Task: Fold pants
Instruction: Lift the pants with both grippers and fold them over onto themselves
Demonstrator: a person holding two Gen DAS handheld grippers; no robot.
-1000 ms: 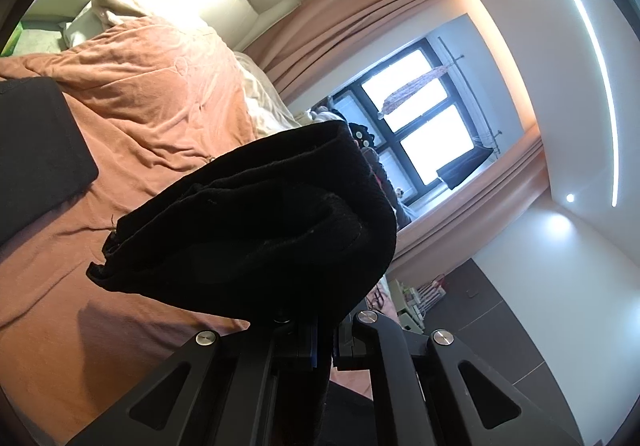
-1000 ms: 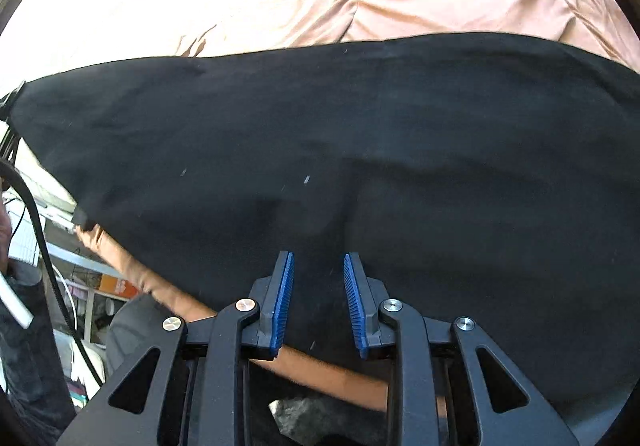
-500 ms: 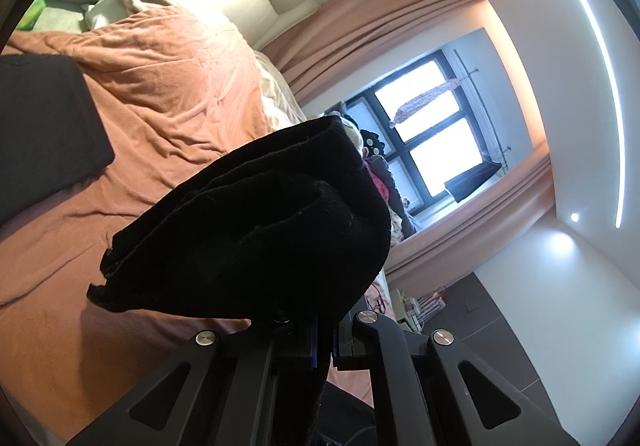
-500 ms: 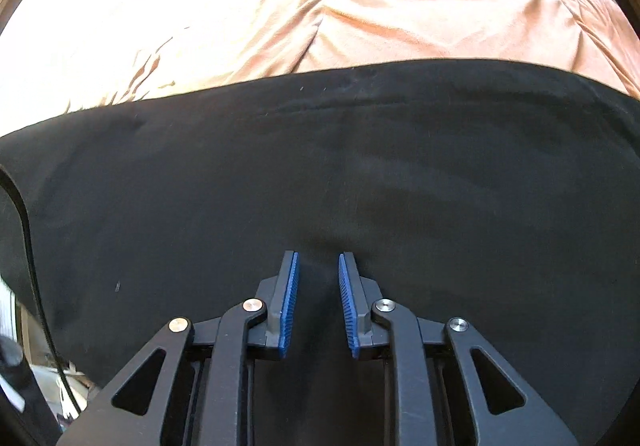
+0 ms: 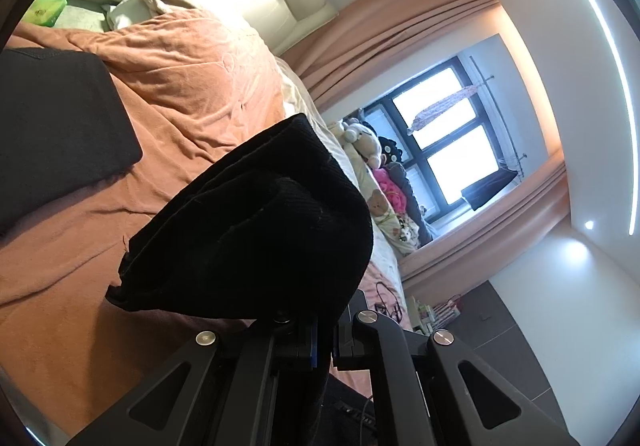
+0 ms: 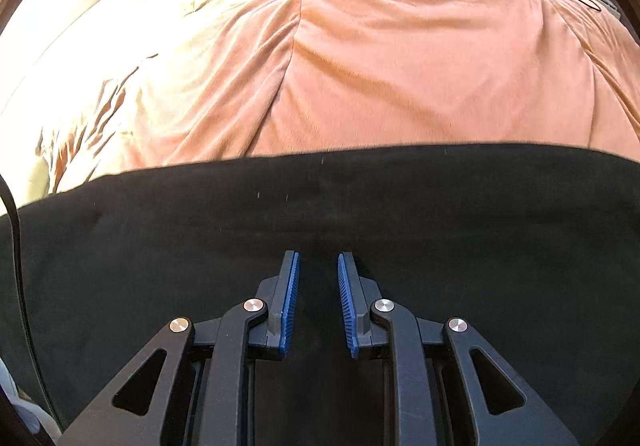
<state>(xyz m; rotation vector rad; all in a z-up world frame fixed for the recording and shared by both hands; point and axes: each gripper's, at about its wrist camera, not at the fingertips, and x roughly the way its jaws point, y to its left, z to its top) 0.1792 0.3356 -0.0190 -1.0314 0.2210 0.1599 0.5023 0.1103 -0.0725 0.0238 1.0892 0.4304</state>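
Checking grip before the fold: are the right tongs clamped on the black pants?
No: the right tongs stand apart over the black pants, with a visible gap.

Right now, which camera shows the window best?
The left wrist view: the dark-framed window sits bright between the peach curtains. The right wrist view shows none of it, only black pants on the bed cover.

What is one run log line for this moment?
left gripper: shut on black pants | right gripper: open over pants | bed cover: underneath
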